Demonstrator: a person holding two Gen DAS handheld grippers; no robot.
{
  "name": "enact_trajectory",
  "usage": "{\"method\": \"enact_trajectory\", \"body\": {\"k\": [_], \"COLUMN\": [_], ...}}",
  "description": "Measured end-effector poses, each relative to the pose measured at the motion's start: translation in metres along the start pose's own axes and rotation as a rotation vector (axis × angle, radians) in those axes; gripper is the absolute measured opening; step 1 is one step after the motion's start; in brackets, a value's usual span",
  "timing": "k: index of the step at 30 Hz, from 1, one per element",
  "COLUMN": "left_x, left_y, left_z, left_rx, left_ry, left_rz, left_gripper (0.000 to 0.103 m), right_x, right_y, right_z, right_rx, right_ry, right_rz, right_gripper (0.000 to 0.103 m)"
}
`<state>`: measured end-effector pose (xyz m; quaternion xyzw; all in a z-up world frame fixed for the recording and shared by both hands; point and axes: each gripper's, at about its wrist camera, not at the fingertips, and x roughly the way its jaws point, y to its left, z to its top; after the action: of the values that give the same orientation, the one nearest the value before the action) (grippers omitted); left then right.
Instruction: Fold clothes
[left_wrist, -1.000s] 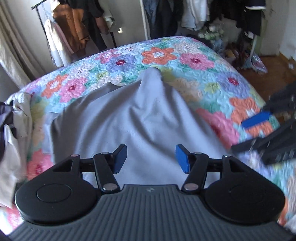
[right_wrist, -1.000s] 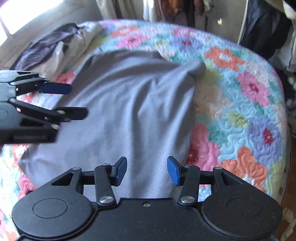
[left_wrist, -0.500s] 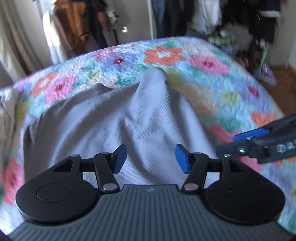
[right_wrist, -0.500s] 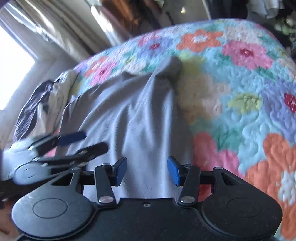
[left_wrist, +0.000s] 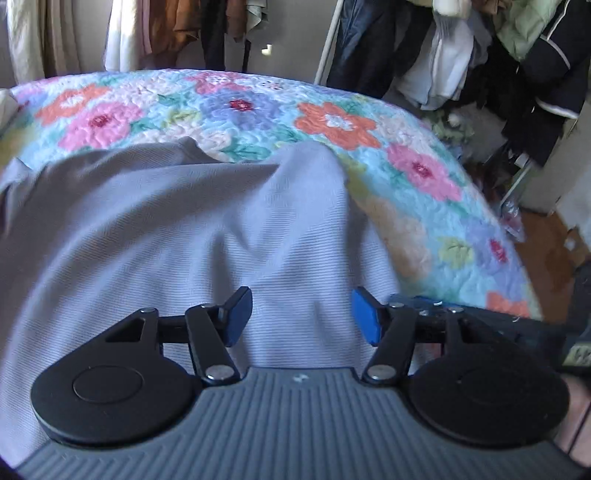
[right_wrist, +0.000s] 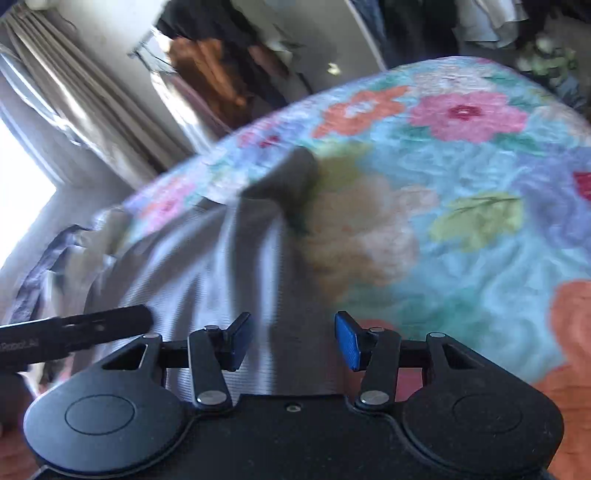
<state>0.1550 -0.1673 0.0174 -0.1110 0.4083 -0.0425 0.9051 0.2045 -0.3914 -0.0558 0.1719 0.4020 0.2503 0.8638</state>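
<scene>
Left gripper (left_wrist: 302, 317): jaws apart, nothing between them. It sits over the near part of the grey garment (left_wrist: 177, 236), which lies spread on the floral quilt (left_wrist: 406, 155) — cloth extends ahead and to its left. Right gripper (right_wrist: 294, 339): jaws likewise apart, holding nothing, positioned at the garment's near right edge; grey cloth shows between its fingers, quilt to the right. Contact with the fabric cannot be determined — the right view is blurred.
</scene>
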Motion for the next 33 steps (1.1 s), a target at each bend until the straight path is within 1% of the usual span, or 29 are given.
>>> {"method": "enact_trajectory", "body": {"k": [2,3,4,5,6,8,9,10,11,13,15,16,17,19,21,22,23,24,25,26,27,29,31,33], "left_x": [0.004,0.007,0.010,0.013,0.016,0.018,0.020,0.022,0.024,0.033,0.047,0.053,0.060,0.075,0.082,0.083,0.084,0.084,0.084,0.084,0.083,0.083,0.082,0.074], "left_y": [-0.005,-0.006,-0.005,-0.004,-0.002,0.003,0.004,0.002,-0.001,-0.013,-0.016,-0.018,-0.020,-0.018,-0.011,-0.008,-0.003,0.007,0.017,0.026,0.036,0.055,0.075,0.095], "left_z": [0.003,0.006,0.009,0.013,0.016,0.025,0.029,0.033,0.037,0.044,0.048,0.050,0.053,0.052,0.048,0.045,0.043,0.042,0.040,0.039,0.037,0.034,0.030,0.020], "left_rx": [0.048,0.057,0.045,0.034,0.015,-0.059,-0.094,-0.103,-0.098,-0.026,0.024,0.049,0.074,0.107,0.101,0.090,0.066,0.010,-0.046,-0.101,-0.157,-0.268,-0.370,-0.420], "left_ry": [-0.003,-0.003,-0.001,0.001,0.001,0.002,0.006,0.010,0.015,0.030,0.052,0.063,0.075,0.101,0.113,0.097,0.086,0.090,0.093,0.097,0.100,0.106,0.112,0.115], "left_rz": [0.017,0.022,0.017,0.011,0.005,0.007,0.013,0.000,-0.009,-0.009,-0.006,-0.005,-0.004,0.014,0.008,-0.007,-0.016,-0.011,-0.006,0.000,0.005,0.016,0.027,0.034], "left_gripper": [0.063,0.063,0.063,0.063,0.063,0.063,0.063,0.063,0.063,0.065,0.071,0.078,0.083,0.083,0.083,0.083,0.077,0.066,0.032,0.020,0.020,0.017,0.017,0.017], "right_x": [0.008,0.011,0.013,0.014,0.015,0.015,0.013,0.009,0.008,0.006,0.003,0.004,0.005,0.015,0.022,0.023,0.023,0.022,0.020,0.018,0.016,0.012,0.010,0.008], "right_y": [0.008,0.011,0.016,0.020,0.027,0.035,0.036,0.038,0.043,0.053,0.063,0.068,0.073,0.082,0.082,0.081,0.081,0.081,0.080,0.078,0.075,0.065,0.057,0.048], "right_z": [0.004,0.005,0.003,0.002,0.001,0.000,-0.002,-0.004,-0.007,-0.012,-0.019,-0.023,-0.026,-0.031,-0.034,-0.036,-0.039,-0.040,-0.041,-0.038,-0.035,-0.025,-0.017,-0.011], "right_rx": [-0.066,-0.097,-0.125,-0.153,-0.198,-0.234,-0.225,-0.233,-0.261,-0.322,-0.393,-0.425,-0.456,-0.492,-0.454,-0.450,-0.459,-0.472,-0.484,-0.468,-0.453,-0.381,-0.323,-0.273], "right_ry": [-0.013,-0.021,-0.023,-0.025,-0.035,-0.036,-0.053,-0.073,-0.074,-0.064,-0.038,-0.022,-0.005,0.038,0.065,0.073,0.086,0.095,0.104,0.112,0.119,0.126,0.123,0.110], "right_rz": [-0.003,-0.005,-0.005,-0.006,-0.048,-0.077,-0.055,-0.034,-0.007,0.052,0.128,0.147,0.166,0.127,0.138,0.156,0.158,0.153,0.149,0.156,0.162,0.189,0.193,0.181], "right_gripper": [0.054,0.039,0.010,0.005,0.005,0.005,0.005,0.005,0.005,0.005,0.005,0.005,0.005,0.005,0.005,0.005,0.005,0.005,0.006,0.006,0.006,0.009,0.010,0.010]}}
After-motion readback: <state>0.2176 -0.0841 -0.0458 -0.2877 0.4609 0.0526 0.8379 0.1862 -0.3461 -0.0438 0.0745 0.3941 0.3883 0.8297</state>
